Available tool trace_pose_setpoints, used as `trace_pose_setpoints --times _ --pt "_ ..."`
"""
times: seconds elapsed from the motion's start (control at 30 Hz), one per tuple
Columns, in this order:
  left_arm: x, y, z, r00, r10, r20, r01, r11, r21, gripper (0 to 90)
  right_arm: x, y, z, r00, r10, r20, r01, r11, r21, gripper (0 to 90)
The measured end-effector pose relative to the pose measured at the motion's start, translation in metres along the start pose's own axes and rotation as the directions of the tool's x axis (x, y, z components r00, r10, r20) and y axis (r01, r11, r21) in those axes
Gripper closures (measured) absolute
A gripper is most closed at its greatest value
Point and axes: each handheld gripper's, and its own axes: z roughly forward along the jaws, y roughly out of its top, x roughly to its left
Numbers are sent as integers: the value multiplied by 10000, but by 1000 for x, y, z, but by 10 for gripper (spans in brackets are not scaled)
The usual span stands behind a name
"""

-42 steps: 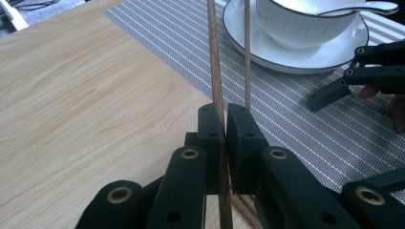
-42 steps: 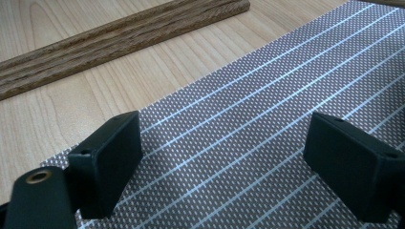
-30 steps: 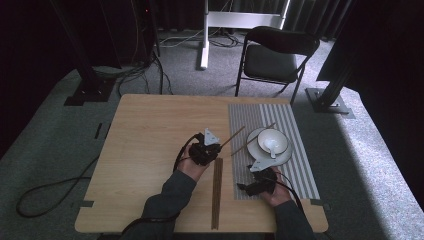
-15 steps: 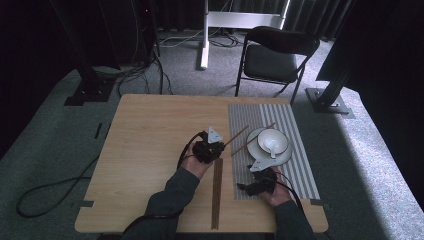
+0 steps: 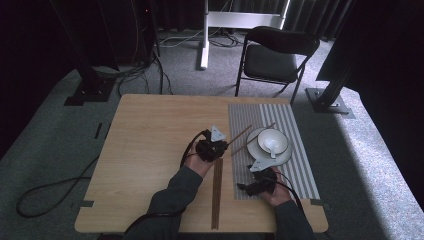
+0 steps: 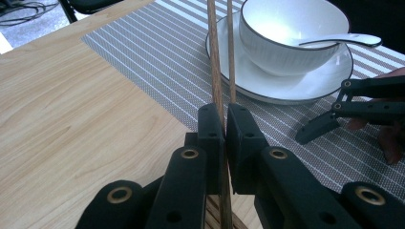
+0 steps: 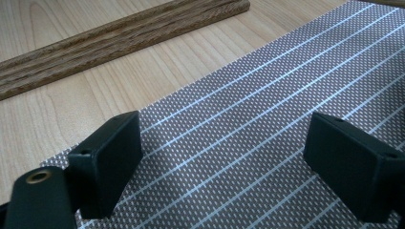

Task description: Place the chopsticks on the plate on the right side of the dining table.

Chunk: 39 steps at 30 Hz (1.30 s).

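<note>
Left gripper point(image 6: 224, 125) advanced; clamped chopsticks point(image 6: 220, 57) point toward bowl point(image 6: 291, 36)

Recording studio or lab setup, not a home: black curtains point(image 5: 240, 10) around the space, grey carpet floor point(image 5: 60, 145), dark metal rig posts point(image 5: 82, 60) on base plates, loose cables point(image 5: 45, 192) on the floor, one folding chair point(image 5: 277, 52), lone wooden desk point(image 5: 150, 130) with staged tableware.
</note>
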Motion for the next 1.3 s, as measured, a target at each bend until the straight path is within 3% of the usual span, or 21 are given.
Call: trace_pose_setpoints --times 1.3 --pt "-1 19 17 9996 -7 286 9 10000 -70 848 0 0 0 10000 11 4 -11 10000 -4 118"
